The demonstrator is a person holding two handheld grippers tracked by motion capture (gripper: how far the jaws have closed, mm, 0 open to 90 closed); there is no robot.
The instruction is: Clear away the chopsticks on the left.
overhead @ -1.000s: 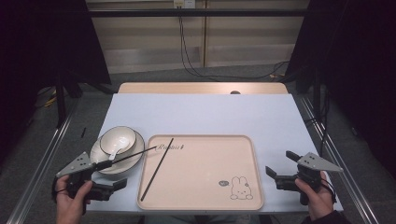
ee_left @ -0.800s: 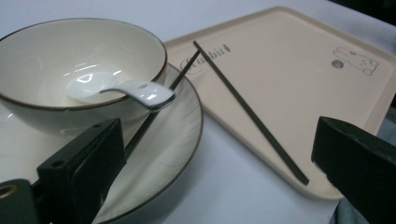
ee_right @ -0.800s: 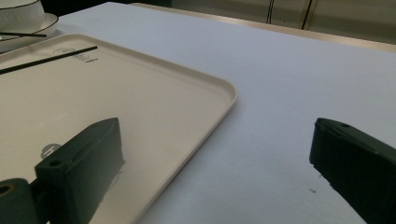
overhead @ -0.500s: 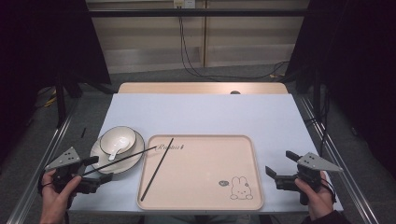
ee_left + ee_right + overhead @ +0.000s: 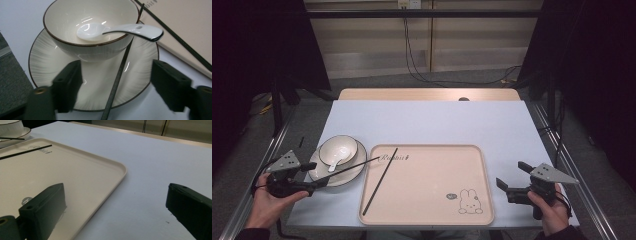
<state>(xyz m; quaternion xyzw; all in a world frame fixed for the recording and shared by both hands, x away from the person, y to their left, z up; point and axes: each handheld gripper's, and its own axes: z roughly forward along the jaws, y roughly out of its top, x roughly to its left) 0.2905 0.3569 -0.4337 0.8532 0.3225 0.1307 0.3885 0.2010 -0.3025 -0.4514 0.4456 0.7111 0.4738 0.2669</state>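
A white bowl [image 5: 339, 148] with a white spoon [image 5: 334, 164] in it stands on a white plate [image 5: 353, 169] left of the beige tray [image 5: 437, 200]. One black chopstick [image 5: 346, 170] lies across the plate onto the tray's rim; a second chopstick [image 5: 382, 179] lies inside the tray. My left gripper [image 5: 312, 176] is open at the plate's left edge. In the left gripper view the bowl [image 5: 75, 45], spoon [image 5: 130, 28] and plate [image 5: 45, 67] are close, and the chopstick [image 5: 120, 72] runs between the left gripper's [image 5: 117, 87] spread jaws. My right gripper [image 5: 510, 173] is open right of the tray.
The right gripper [image 5: 116, 212] looks across the tray's corner [image 5: 110, 172] and the pale blue table [image 5: 155, 157]. A wooden strip [image 5: 427, 94] borders the table's far edge. Metal rails [image 5: 562, 160] run along both sides, with cables on the floor behind.
My left hand and gripper have shifted left, back from the plate. The chopsticks, bowl and right gripper have stayed put.
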